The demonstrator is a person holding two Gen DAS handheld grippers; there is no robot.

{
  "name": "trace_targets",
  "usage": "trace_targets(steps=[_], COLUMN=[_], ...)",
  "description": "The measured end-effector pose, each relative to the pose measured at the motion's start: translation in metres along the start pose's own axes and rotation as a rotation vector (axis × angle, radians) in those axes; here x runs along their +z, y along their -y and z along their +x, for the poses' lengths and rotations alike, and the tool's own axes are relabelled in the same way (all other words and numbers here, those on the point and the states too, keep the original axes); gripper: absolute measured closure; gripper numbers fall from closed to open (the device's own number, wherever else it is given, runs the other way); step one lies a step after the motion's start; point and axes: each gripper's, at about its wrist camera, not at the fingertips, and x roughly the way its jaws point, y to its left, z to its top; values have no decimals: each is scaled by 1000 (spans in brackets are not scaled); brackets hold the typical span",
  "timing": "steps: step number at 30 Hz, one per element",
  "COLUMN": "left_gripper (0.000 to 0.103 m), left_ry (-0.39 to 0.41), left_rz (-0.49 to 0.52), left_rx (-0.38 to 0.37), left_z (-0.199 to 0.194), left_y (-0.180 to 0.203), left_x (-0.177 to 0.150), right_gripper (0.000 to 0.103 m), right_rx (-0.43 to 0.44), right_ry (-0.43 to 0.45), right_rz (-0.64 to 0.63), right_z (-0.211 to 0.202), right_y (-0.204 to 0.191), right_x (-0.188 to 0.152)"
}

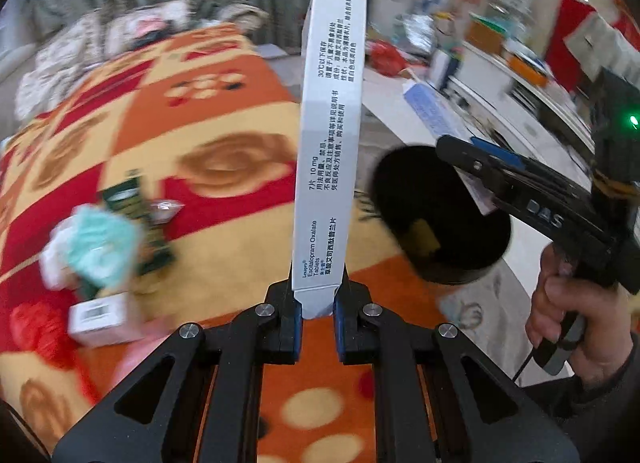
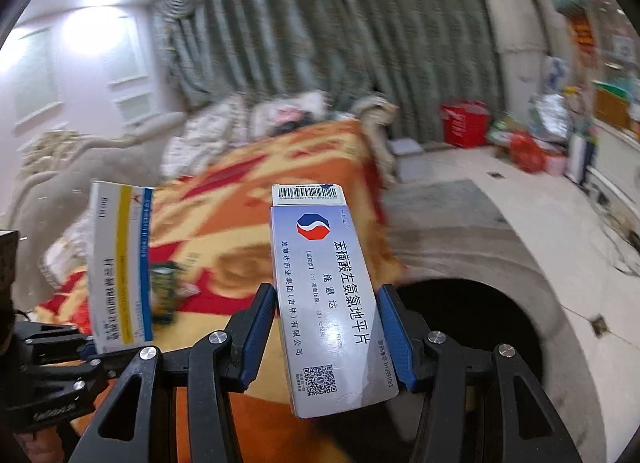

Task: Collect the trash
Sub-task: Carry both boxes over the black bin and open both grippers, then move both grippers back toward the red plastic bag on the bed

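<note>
My left gripper (image 1: 318, 303) is shut on the bottom end of a tall white tablet box (image 1: 332, 135), which stands upright over the patterned blanket (image 1: 208, 111). To its right a round black bin (image 1: 440, 219) stands on the floor beside the bed. My right gripper (image 2: 328, 335) is shut on a blue-and-white medicine box (image 2: 328, 295), held near the bin (image 2: 492, 319). The left wrist view shows the right gripper (image 1: 460, 155) over the bin's rim, in a person's hand (image 1: 560, 303). The right wrist view shows the left gripper (image 2: 92, 347) with its box (image 2: 120, 263).
On the blanket at left lies a heap of litter: a teal wad (image 1: 100, 247), a green packet (image 1: 136, 215), a small white box (image 1: 100, 319). Pillows (image 2: 224, 131) lie at the bed's head. A red bag (image 2: 526, 151), boxes and a cabinet (image 1: 516, 75) crowd the far floor.
</note>
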Motion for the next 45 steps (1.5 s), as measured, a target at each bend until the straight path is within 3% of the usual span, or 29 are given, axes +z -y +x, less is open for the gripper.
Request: trace_targets(steps=[6,10,14,17,25,30,38,41,43,45], left_gripper=[93,93,91,90,89,89,87,70,50,44], left_ry=[-51,-70,-79,-91,-97,-52,60,96,135,174], left_rz=[63,101,161,146,65,14,-85,-136,-169,-196], left_rx=[-76,-90,-59,-27,-64,-94,-104,-63,-18,41], left_z=[39,58,78,87,77,46,-26,-52,-70,-86], left_y=[42,66,82,78,58,41,-13,-47,-74,-101], left_x=[23,34,40,36,30,18,-4,-21,-35,-49], right_gripper=[52,52,49,38,37,37,36,34,34,33], right_rx=[-85,-105,-121,-114,-162,-105,44,164,253,318], right_ry=[-58,-90,-125,-126,-80,-29,10,-8,-30,-47], right_rz=[95,133,203,274,308,295,162,119,100,60], right_z=[2,6,11,11,0,-5,-6,2,7,12], right_y=[50,65,83,94,93,80,13,-19,-42,-69], right_x=[-5,-6,-9,-9,-1,8,12,8,4,0])
